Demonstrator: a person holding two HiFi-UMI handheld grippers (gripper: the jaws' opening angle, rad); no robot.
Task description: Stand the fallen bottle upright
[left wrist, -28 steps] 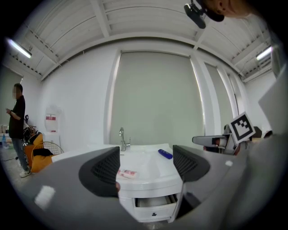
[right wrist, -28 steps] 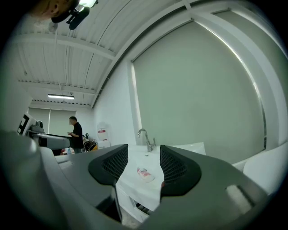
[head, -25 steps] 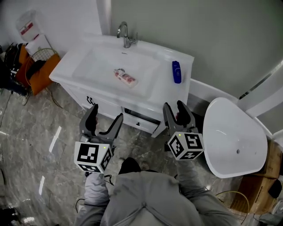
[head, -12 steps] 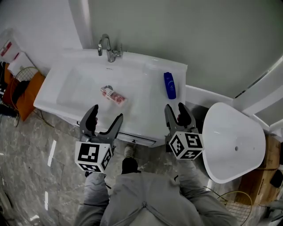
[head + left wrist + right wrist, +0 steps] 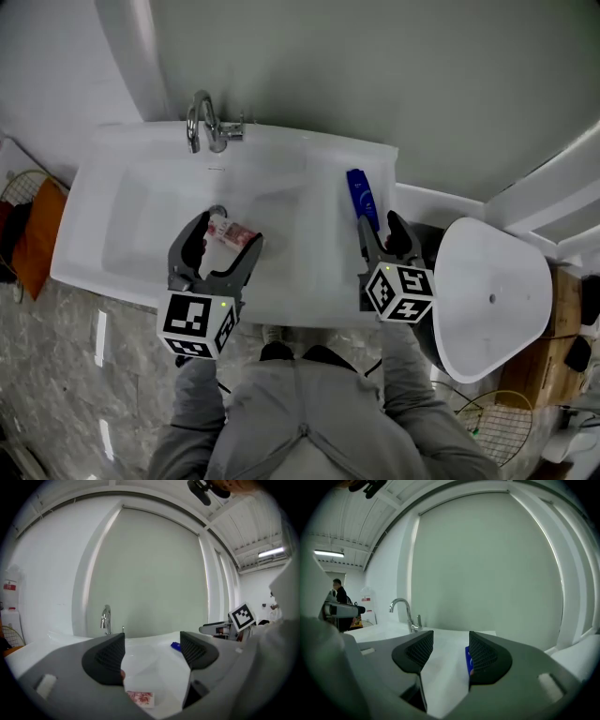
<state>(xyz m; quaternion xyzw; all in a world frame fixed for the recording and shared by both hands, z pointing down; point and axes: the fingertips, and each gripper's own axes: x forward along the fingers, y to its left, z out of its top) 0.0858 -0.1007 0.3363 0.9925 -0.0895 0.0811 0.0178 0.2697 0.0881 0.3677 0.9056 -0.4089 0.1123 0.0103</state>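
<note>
As we looked steeply down on the white washbasin counter (image 5: 309,286), the fallen blue bottle (image 5: 364,197) lay on its side on the flat strip along the counter's right edge, running from back to front. We judged it small, light and stiff plastic with a smooth, probably slippery skin. It seemed best taken across its narrow body near the middle, then tipped onto its base. Our right gripper (image 5: 379,227) hung just in front of it, jaws narrowly apart with nothing between them. Our left gripper (image 5: 225,234) hung over the basin's front, jaws wide apart and empty. A pink packet (image 5: 232,232) lay in the basin, well apart from the bottle, and a chrome faucet (image 5: 202,122) stood at the back edge. Nothing blocked the approach, though a white rounded fixture (image 5: 497,300) crowded the right edge.
</note>
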